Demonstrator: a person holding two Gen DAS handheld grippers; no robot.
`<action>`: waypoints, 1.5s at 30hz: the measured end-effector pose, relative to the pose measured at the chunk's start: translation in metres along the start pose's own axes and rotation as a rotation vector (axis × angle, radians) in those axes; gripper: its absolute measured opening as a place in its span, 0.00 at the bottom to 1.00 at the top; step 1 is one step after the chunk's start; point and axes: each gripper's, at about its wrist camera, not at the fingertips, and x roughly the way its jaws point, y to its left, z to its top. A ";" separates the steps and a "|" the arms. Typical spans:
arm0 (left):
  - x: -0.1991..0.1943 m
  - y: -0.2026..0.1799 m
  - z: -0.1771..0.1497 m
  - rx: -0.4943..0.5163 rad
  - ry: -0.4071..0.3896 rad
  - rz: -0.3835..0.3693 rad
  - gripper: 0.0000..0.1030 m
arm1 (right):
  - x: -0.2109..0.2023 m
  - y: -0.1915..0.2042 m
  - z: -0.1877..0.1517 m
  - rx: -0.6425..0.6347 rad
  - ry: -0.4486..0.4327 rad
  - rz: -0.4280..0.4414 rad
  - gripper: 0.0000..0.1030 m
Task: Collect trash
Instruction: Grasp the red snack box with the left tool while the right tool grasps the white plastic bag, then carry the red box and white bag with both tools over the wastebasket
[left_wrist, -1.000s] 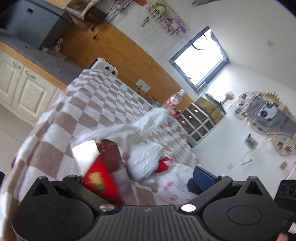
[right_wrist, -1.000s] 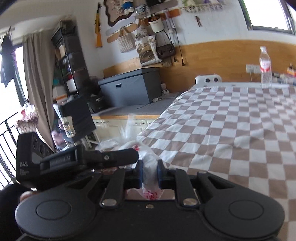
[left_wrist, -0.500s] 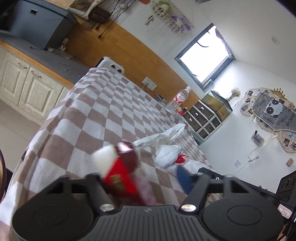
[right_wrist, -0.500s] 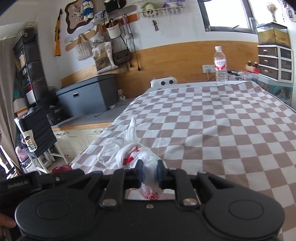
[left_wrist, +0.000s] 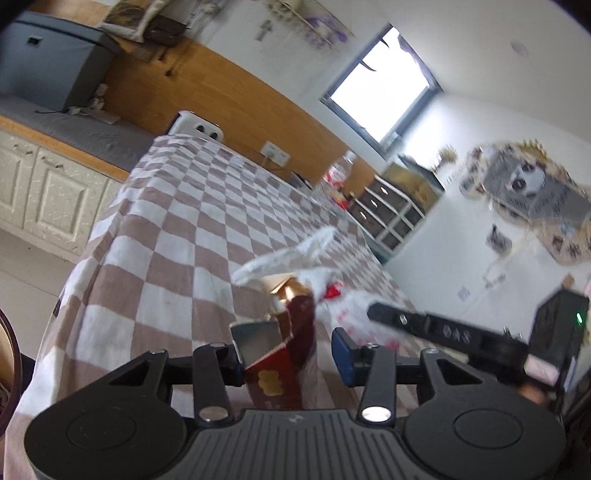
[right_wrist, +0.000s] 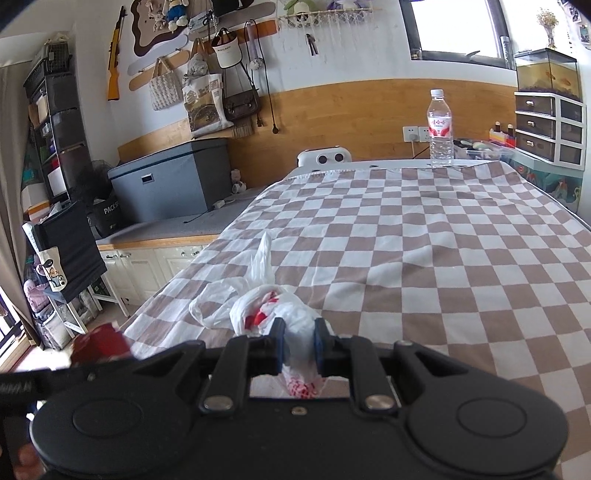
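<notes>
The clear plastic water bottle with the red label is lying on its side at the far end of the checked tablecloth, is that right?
Not quite: the clear plastic water bottle with the red label stands upright, cap on top, at the far end of the checked tablecloth. The right wrist view shows it plainly.

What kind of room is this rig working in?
Probably a lived-in home room, maybe a bedroom or hobby room: a brown-and-white checkered cloth covers the work surface, fabric tote bags hang on the wall, and a glass fish tank tops white drawers.
</notes>
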 end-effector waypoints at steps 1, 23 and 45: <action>-0.001 -0.002 -0.001 0.014 0.009 0.003 0.43 | 0.000 0.000 0.000 -0.002 0.000 -0.001 0.16; -0.057 0.017 0.025 0.101 -0.041 0.126 0.25 | -0.001 0.030 -0.011 0.023 -0.044 -0.094 0.15; -0.139 0.032 0.036 0.319 -0.079 0.248 0.25 | -0.077 0.145 -0.054 0.068 -0.200 -0.170 0.15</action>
